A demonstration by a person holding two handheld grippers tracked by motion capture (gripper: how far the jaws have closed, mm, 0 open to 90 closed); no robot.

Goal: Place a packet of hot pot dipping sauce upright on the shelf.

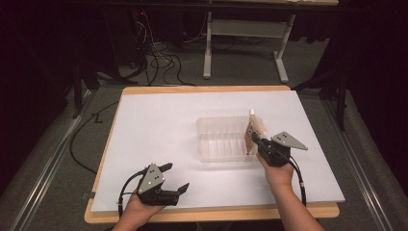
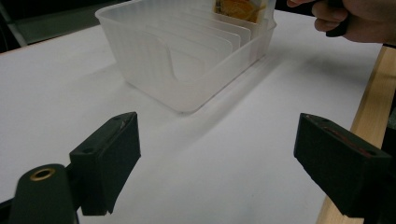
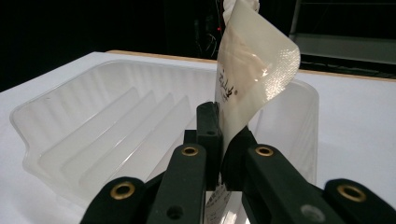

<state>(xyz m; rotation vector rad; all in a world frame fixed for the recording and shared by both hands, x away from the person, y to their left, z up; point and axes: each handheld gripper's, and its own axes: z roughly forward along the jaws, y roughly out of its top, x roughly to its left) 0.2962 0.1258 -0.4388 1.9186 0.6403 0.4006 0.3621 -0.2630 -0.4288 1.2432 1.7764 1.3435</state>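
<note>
Clear ribbed bin (image 1: 223,139) at table (image 1: 144,125) centre. Pouch (image 1: 254,130) upright at bin's 3 o'clock end, clamped in right gripper (image 1: 255,142); right gripper view shows its print. Left gripper (image 1: 175,179), 7 o'clock, jaws apart, holding nothing.

— Seen low in the frame? Right gripper (image 3: 222,140), jaws clamped on a pale pouch (image 3: 250,70) rising to upper center.
— And behind? Clear ribbed plastic bin (image 3: 93,121) across the left and center, resting on white table (image 3: 359,126).
</note>
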